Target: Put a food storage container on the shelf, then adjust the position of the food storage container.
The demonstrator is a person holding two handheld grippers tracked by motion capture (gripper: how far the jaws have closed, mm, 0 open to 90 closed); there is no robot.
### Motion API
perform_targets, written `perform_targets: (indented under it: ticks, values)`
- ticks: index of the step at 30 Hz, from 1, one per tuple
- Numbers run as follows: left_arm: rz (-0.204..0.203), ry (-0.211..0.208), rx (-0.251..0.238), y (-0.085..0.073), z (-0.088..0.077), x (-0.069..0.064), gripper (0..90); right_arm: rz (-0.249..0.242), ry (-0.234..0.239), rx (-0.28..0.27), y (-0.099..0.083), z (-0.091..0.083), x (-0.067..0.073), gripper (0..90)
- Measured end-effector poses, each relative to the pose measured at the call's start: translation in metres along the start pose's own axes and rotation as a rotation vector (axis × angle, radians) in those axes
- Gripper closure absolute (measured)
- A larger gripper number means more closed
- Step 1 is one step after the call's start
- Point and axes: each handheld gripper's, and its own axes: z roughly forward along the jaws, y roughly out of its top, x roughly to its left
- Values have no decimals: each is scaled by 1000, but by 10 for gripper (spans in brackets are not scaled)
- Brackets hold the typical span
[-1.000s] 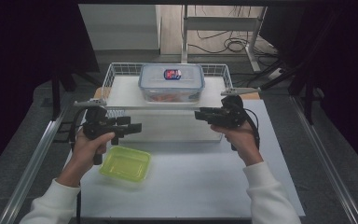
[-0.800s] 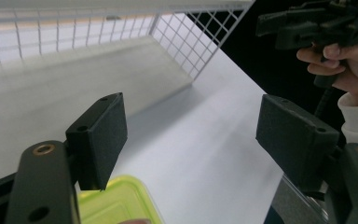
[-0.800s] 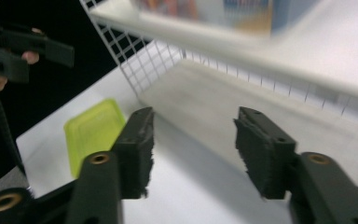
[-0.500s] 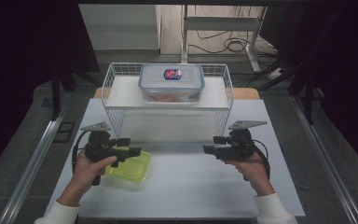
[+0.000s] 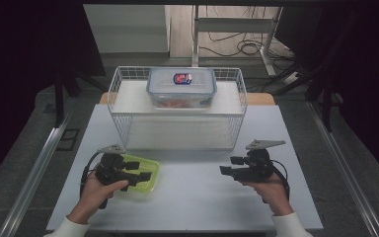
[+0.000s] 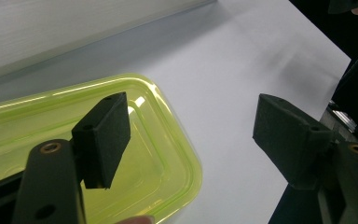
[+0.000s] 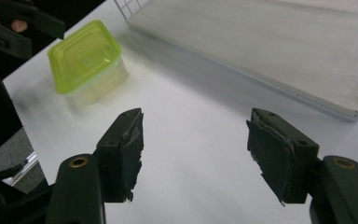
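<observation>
A: Where do we stand? We have the left gripper hanging right over the small clear plastic box with the lime-green lid, near the front left of the white bench. In the left gripper view its jaws stand apart, one pad above the lid, the other out over bare bench, and nothing is pinched between them.

B: So we judge this to be the approach to the box, not yet a grasp. Our right gripper is over the front right of the bench, well apart from the box; its jaws have just been opening and now gape with nothing between them.

A: For the next move, we think the left gripper must drop until its pads straddle the box, then squeeze. The lid looks glossy, so a grip on the rim may slip.

B: Behind, we see a white wire basket turned upside down, with a flat white board on top and a larger clear lidded food container resting there. The room beyond is dark, with cables on the floor.
</observation>
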Motion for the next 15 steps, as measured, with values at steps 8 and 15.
perform_targets:
  ticks: [8, 15]
  values:
    - [-12, 34, -12, -1, -13, 8, 269, 8, 11, 3, -3, 3, -3, 348]
    - [-39, 41, -12, -4, -24, 21, 290, 16, 5, -12, -5, 0, -7, 336]
